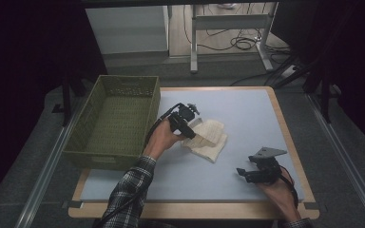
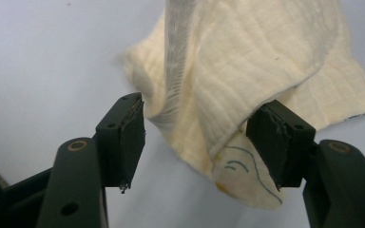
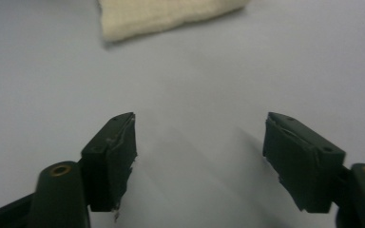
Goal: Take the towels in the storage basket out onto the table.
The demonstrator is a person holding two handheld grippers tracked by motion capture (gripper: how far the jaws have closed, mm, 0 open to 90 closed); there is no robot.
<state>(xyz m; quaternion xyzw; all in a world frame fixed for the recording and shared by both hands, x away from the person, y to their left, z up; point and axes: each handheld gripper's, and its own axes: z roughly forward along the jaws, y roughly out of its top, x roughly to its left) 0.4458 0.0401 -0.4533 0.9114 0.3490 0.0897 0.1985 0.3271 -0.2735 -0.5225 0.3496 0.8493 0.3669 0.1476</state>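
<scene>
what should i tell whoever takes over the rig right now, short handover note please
Left gripper: at the cream cloth in mid-table, jaws open around a raised fold; the right-hand pad meets the fabric, the other stands apart, so no firm grip.
Right gripper: open with nothing between the jaws, low over the bare blue mat near the front right, apart from the cloth.
Green basket: at the table's left edge, nothing visible inside.
Done: the cloth lies loosely folded.
Left, probably: close on the fold, then finish folding or move the cloth to the basket.
</scene>
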